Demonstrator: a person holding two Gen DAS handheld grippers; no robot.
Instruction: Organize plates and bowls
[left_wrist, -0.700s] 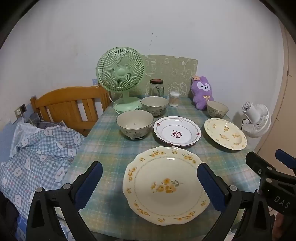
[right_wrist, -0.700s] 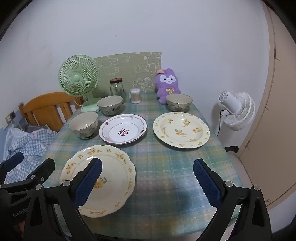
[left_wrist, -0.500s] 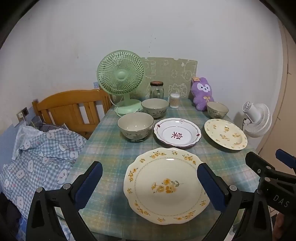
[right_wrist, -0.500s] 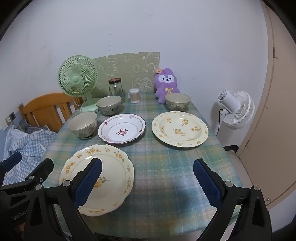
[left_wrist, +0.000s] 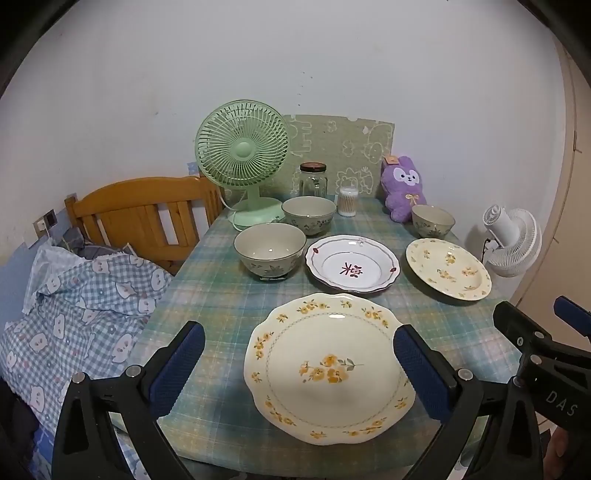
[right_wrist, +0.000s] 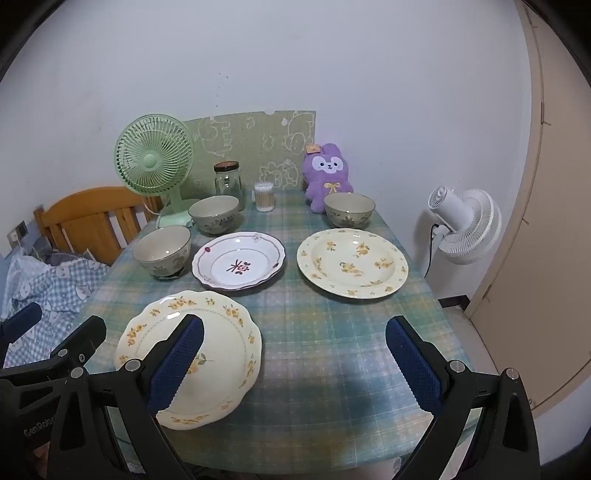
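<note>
While both tools gape empty, right tool (left_wrist: 532, 325) reads "DAS", left tool (right_wrist: 55, 325) "GenRobo".

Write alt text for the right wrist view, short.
Open right gripper held above a checked tablecloth, empty, with a yellow-flowered scalloped plate near its left finger. Beyond lie a white plate with a red mark, another flowered plate and three bowls; a green fan, jar and purple plush stand by the wall.

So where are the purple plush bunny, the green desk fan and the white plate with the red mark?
Purple plush bunny (right_wrist: 327, 173): right wrist view, face.
Green desk fan (left_wrist: 242, 149): left wrist view, grille centre.
White plate with the red mark (left_wrist: 352, 264): left wrist view, plate's well.
</note>
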